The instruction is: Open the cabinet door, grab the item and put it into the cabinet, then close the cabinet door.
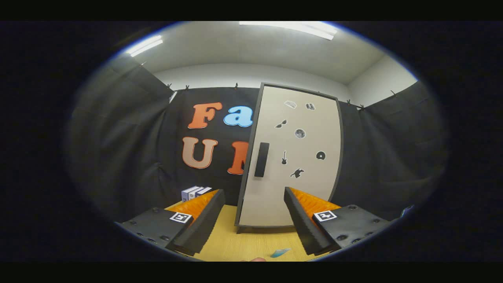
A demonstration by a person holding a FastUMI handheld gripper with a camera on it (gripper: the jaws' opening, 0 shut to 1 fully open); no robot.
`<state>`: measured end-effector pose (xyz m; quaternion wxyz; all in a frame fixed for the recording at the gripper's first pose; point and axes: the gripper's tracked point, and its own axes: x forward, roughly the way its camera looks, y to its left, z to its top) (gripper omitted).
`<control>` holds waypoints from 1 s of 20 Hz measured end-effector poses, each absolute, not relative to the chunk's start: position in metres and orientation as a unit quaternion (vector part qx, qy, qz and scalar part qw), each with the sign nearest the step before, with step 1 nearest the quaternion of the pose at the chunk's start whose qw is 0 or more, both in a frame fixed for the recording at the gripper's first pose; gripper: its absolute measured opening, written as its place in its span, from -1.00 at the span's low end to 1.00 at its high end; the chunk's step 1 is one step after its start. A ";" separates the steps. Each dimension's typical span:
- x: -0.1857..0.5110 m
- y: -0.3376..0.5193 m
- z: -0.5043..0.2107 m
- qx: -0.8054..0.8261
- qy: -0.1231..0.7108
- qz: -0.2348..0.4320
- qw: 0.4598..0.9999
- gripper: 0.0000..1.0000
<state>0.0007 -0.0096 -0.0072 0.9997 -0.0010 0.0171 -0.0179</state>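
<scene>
hand-held gripper (254,220) held level above the yellow wood-grain tabletop (251,243), fingers spread wide, nothing between them

tall beige cabinet with a dark grey frame (292,157) stands upright on the tabletop beyond the fingers, a little toward the right finger; door closed. black vertical bar handle (261,160) sits near the door's left edge, ahead of the gap between the fingers and well above the tips. small dark stickers (299,133) scattered over the door face

small light-blue flat item (280,252) lies on the tabletop below the gripper, close to the inner side of the right finger, nearer than the cabinet; only partly seen, kind cannot be told

small white-and-blue boxes (195,192) stand on the tabletop beyond the left finger, left of the cabinet, against the black cloth wall (129,157)
</scene>
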 end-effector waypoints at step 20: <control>0.145 -0.069 -0.022 0.025 0.055 -0.101 0.993 0.94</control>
